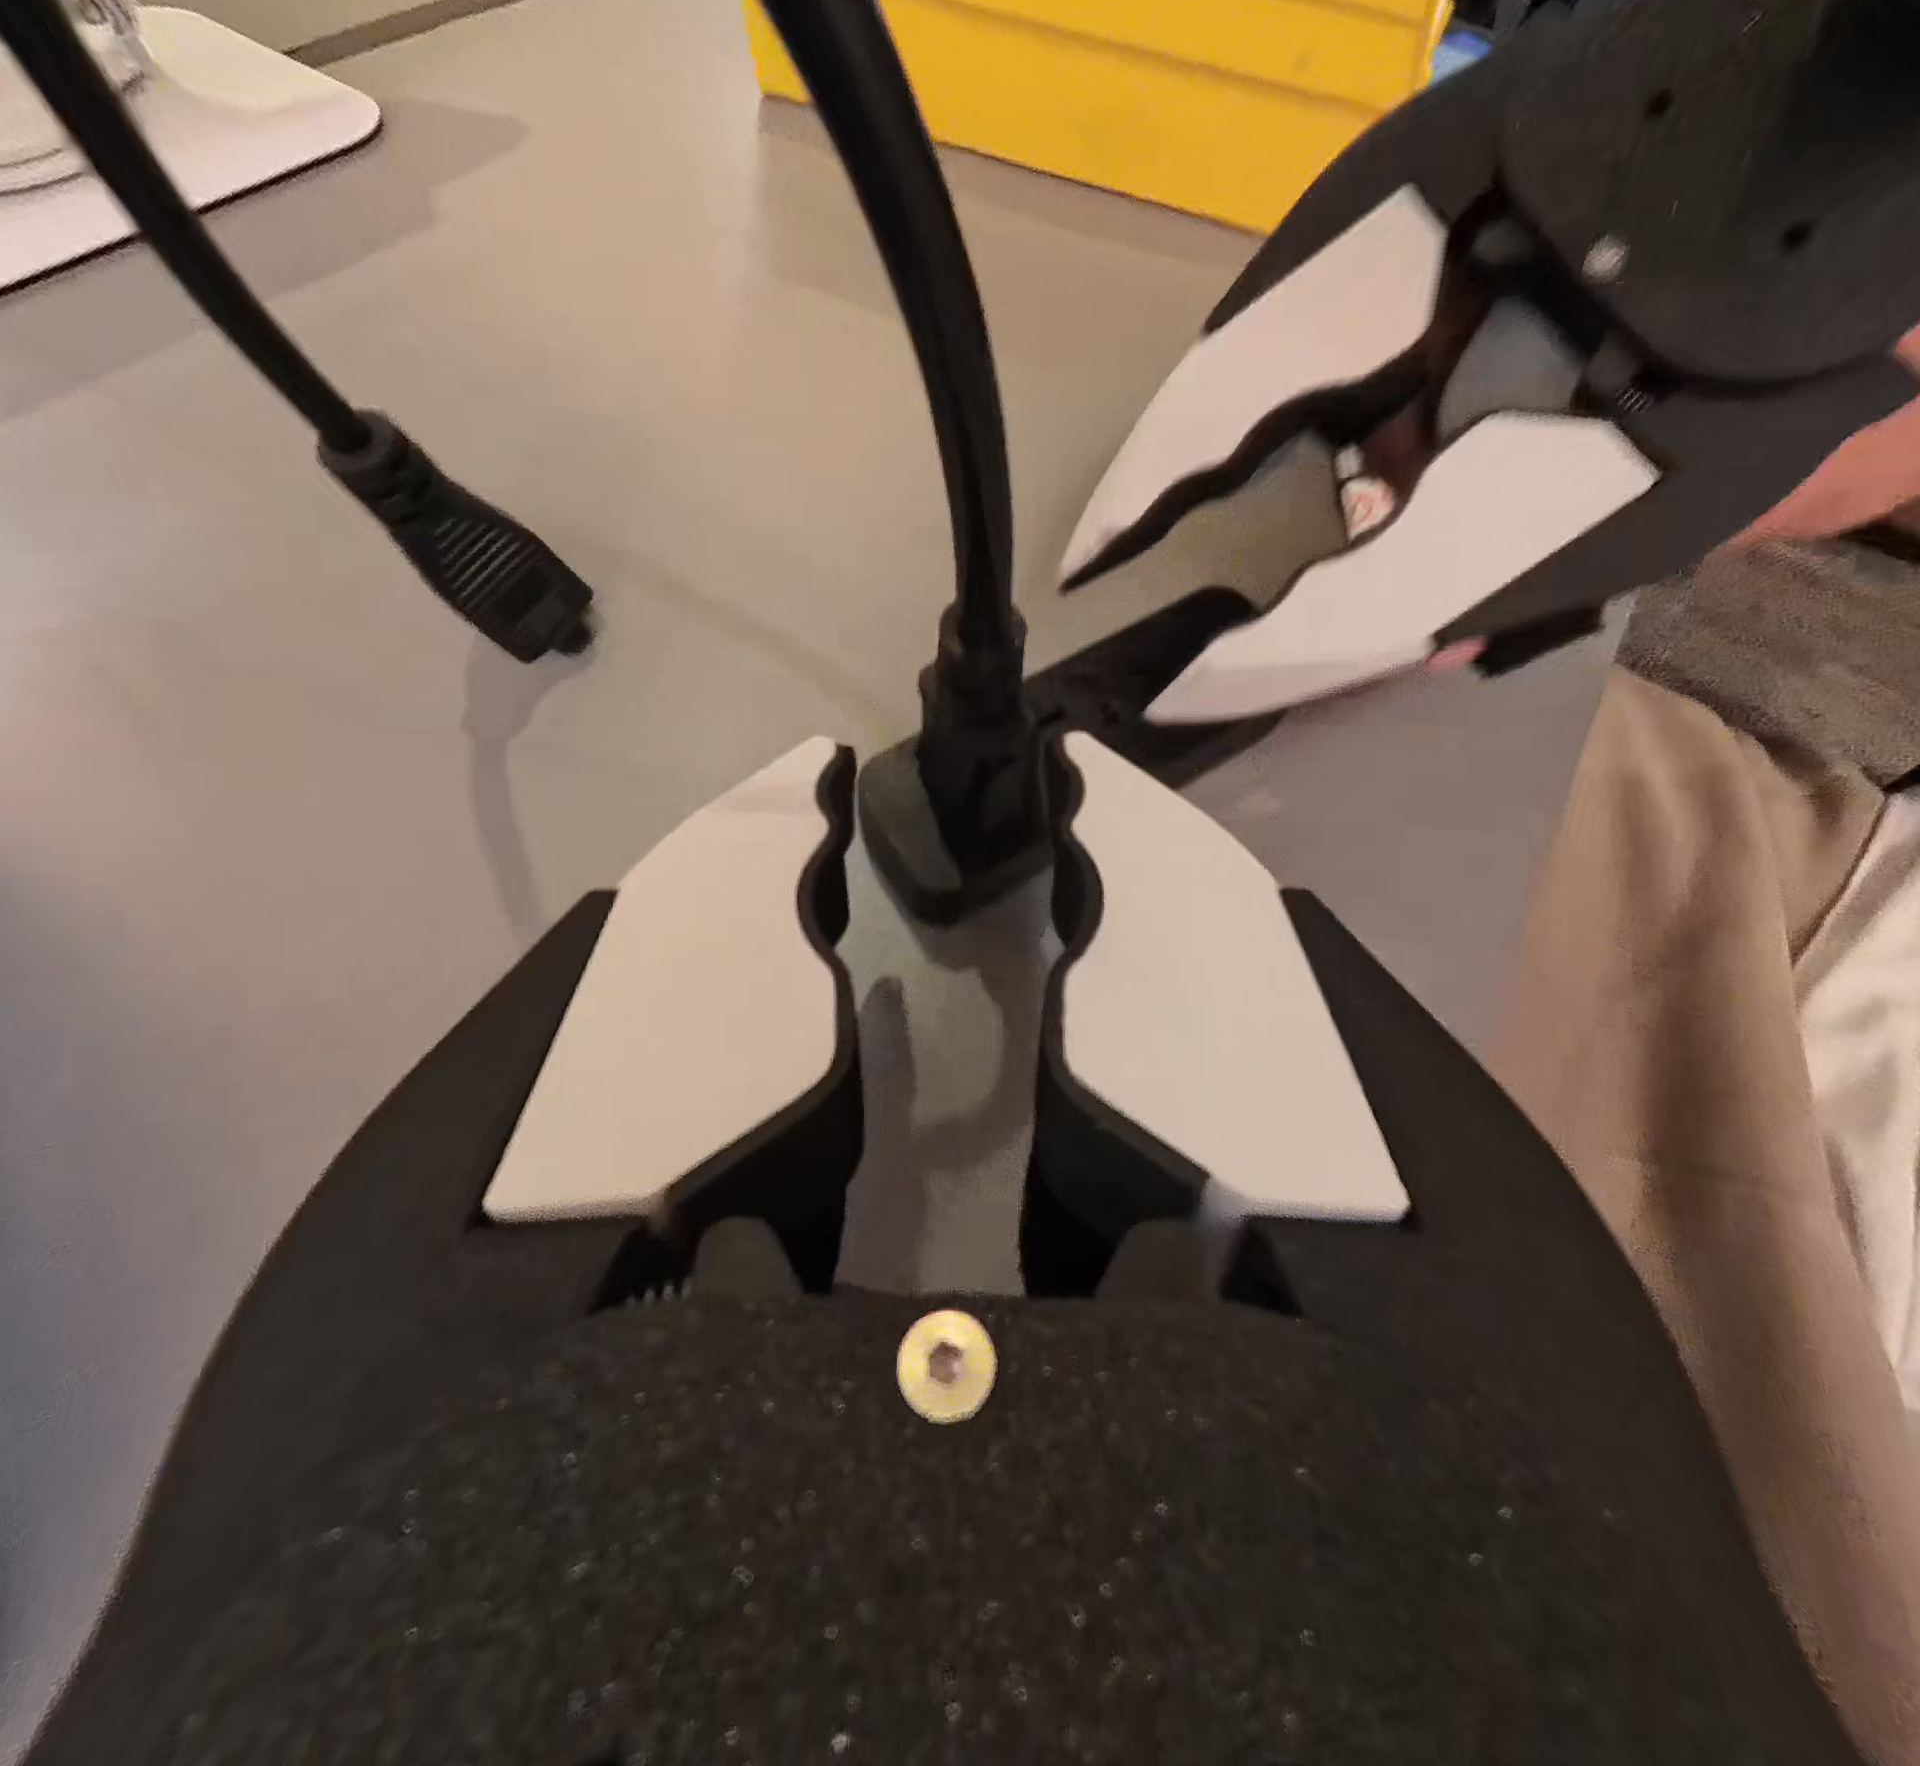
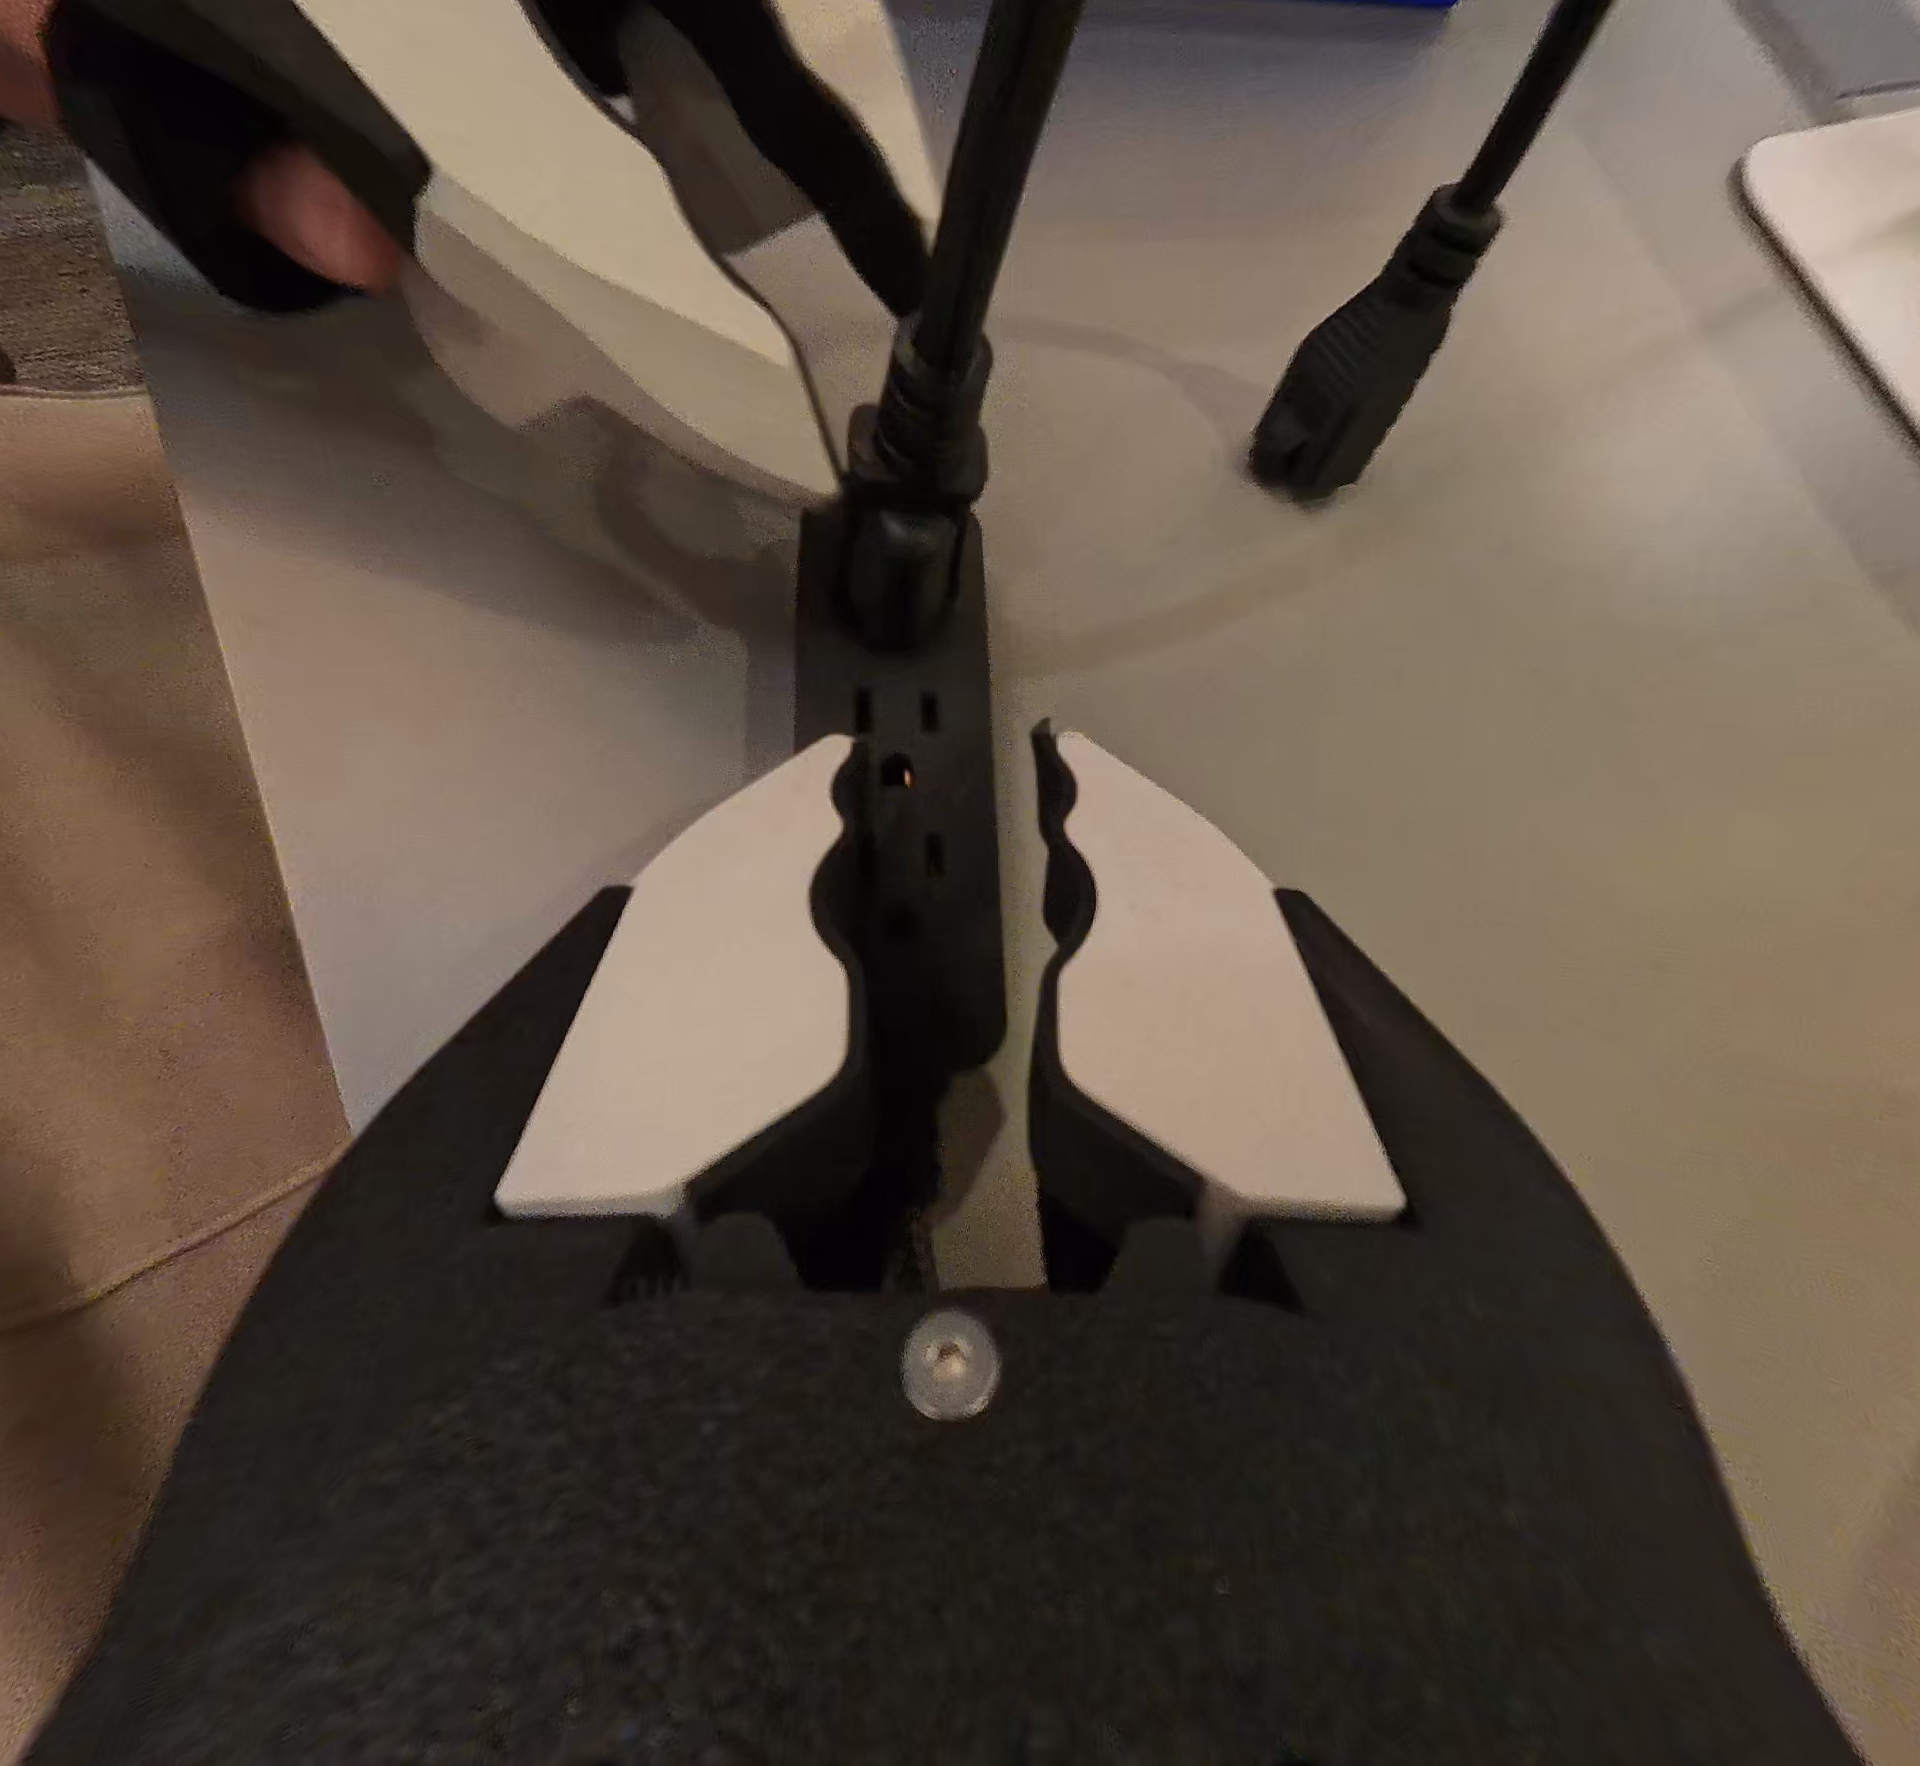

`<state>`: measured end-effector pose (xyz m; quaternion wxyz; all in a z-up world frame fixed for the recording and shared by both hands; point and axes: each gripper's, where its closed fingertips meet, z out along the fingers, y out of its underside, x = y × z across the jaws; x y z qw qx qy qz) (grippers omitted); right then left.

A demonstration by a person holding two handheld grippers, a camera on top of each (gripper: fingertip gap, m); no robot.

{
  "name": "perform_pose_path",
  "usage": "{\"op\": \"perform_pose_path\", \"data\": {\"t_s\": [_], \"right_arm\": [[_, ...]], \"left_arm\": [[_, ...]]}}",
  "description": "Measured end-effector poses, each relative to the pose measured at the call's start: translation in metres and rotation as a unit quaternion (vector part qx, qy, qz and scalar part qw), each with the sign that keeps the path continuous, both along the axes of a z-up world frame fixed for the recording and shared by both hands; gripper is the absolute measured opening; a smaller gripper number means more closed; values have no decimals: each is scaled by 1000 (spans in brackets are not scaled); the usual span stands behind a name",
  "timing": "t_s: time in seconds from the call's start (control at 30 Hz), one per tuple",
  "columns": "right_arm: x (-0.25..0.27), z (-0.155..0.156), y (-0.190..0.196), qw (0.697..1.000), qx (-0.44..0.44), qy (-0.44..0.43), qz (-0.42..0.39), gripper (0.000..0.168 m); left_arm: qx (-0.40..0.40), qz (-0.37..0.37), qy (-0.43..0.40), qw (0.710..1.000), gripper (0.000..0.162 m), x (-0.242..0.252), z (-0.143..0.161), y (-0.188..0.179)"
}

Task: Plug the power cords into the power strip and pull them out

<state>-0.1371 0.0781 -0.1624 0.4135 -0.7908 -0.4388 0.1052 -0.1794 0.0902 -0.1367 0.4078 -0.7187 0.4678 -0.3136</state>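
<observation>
While the black power strip (image 2: 899, 781) is lying flat on the grey table (image 2: 1455, 781), the left gripper (image 1: 948, 766) is closing its white fingers (image 1: 717, 989) narrowly around the black plug (image 1: 961, 812) seated in the strip's far outlet, with both fingertips sitting right against the plug's sides. Its thick black cord (image 1: 914, 262) is rising upward and curving out of the top of the left wrist view. The right gripper (image 2: 940, 750) is straddling the near end of the strip, its fingers (image 2: 1174, 1010) standing a narrow way apart with the strip's body between them; whether they are actually pressing on it is hard to tell. Empty outlets are showing between that gripper's tips and the seated plug. A second cord's plug (image 1: 468, 553) is resting unplugged on the table, well apart from the strip, its cable (image 1: 156, 189) leading up and away. A yellow bin (image 1: 1143, 23) is sitting at the far side of the table, and a white flat base (image 1: 208, 127) is lying at the far left.
</observation>
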Motion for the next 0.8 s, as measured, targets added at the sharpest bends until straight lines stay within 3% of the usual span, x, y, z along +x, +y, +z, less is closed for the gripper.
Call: {"op": "perform_pose_path", "data": {"t_s": [0.13, 0.27, 0.47, 0.7, 0.8], "right_arm": [[14, 13, -18, 997, 0, 76, -18, 29], [25, 16, -31, 986, -40, 159, -34, 27], [31, -20, -35, 998, -61, 27, -17, 48], [52, -29, -9, 996, -51, -77, 4, 51], [57, -30, 0, 994, -73, -72, 45, 46]], "left_arm": [[23, 22, 19, 999, 34, -19, -1, 9], [-6, 24, -8, 1000, 40, -22, 3, 11], [-18, -29, 44, 998, 54, -17, -21, -2], [17, -79, 98, 992, 54, -1, -39, 8], [27, -107, 106, 988, 54, 15, -41, 13]]}}
